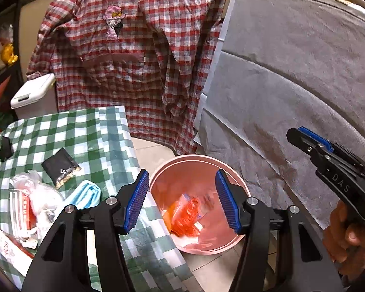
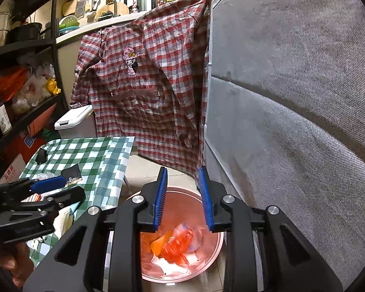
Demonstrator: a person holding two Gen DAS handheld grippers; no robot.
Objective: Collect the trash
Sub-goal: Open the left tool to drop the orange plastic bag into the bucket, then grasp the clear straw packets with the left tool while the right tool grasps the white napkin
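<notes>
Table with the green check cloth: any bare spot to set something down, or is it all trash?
Free: the far half of the table, between the black clip and the far right edge. Crowded: the near left, where the black pouch, blue cloth and wrappers lie packed together.

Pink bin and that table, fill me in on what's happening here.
A person holding a claw in each hand is clearing trash from the green checked table into the pink bin on the floor. An orange wrapper lies in the bin. Both the right claw and left claw hang open and empty over it. Wrappers and a black packet remain on the table.
</notes>
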